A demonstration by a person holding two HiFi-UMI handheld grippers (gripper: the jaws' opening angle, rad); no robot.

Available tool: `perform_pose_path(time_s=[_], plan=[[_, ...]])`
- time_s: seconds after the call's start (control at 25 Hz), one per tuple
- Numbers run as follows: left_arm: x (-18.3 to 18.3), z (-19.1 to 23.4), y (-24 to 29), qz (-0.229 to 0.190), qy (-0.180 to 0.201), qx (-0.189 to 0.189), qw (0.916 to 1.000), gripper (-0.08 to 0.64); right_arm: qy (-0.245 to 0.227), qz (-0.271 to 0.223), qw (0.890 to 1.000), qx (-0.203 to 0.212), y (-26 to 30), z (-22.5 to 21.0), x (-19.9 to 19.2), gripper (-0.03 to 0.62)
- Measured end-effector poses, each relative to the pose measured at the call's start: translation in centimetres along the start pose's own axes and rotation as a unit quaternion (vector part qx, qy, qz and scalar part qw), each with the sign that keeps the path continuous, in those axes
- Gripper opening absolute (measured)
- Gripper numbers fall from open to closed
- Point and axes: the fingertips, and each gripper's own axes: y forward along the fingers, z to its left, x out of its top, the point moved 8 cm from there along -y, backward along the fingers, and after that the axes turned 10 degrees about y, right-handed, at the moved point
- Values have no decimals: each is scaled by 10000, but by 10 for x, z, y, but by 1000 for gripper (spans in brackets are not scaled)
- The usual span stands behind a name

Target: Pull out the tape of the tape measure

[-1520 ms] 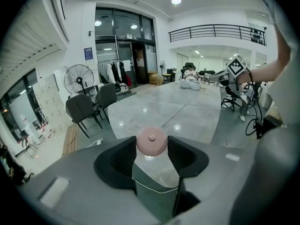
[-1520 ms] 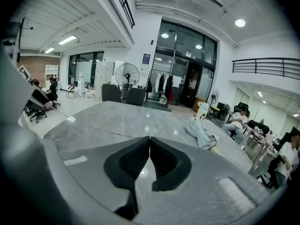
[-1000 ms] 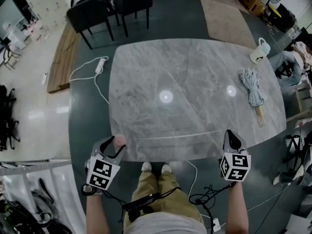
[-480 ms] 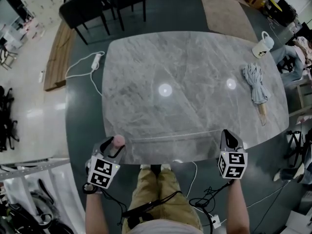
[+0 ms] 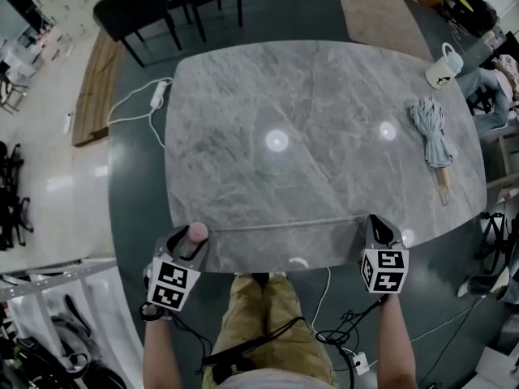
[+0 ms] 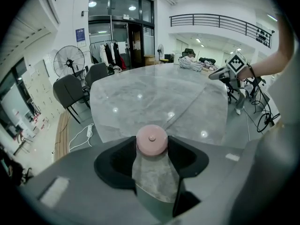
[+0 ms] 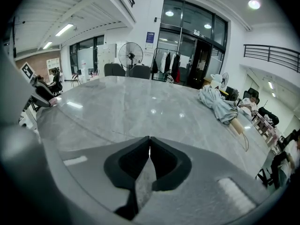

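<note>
A round pink tape measure (image 5: 197, 232) sits between the jaws of my left gripper (image 5: 191, 238) at the table's near left corner. The pads press its sides in the left gripper view, where the case (image 6: 151, 139) fills the gap. A thin tape (image 5: 284, 223) runs from it along the near edge to my right gripper (image 5: 379, 224). That gripper's jaws (image 7: 149, 142) are shut, with the tape's end pinched at their tips. From the left gripper view the tape (image 6: 187, 108) stretches toward the right gripper (image 6: 226, 72).
The grey marble table (image 5: 308, 120) carries a folded grey umbrella (image 5: 431, 130) and a white mug (image 5: 443, 70) at the far right. Black chairs (image 5: 138, 6) stand beyond it. A power strip (image 5: 158, 94) with its cord lies on the floor to the left.
The head view has shifted a little, so the table sits higher in the picture. Both grippers stay at the near edge with the tape stretched between them.
</note>
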Motion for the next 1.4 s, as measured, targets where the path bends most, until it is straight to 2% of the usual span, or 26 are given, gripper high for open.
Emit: perform_pose_path(time_s=[0.24, 0.64, 1.0, 1.08, 1.12, 1.24, 1.4], plan=[[-4, 1, 1, -42, -71, 41, 10000, 232, -25, 80, 9999, 113, 7, 1, -4, 9], [-7, 0, 1, -129, -213, 119, 9996, 233, -412, 345, 9985, 63, 15, 7, -14, 12], [-6, 0, 1, -114, -251, 149, 9995, 235, -317, 303, 9990, 54, 16, 3, -13, 40], [-4, 0, 1, -116, -278, 112, 9995, 241, -275, 291, 9992, 38, 16, 2, -12, 54], [-3, -1, 2, -129, -294, 66, 9995, 282, -254, 285, 9993, 27, 16, 1, -12, 61], [3, -5, 3, -203, -345, -68, 9992, 313, -224, 272, 9994, 0, 15, 0, -12, 78], [6, -7, 2, -309, -395, -139, 9986, 334, -192, 250, 9994, 106, 14, 4, -12, 129]])
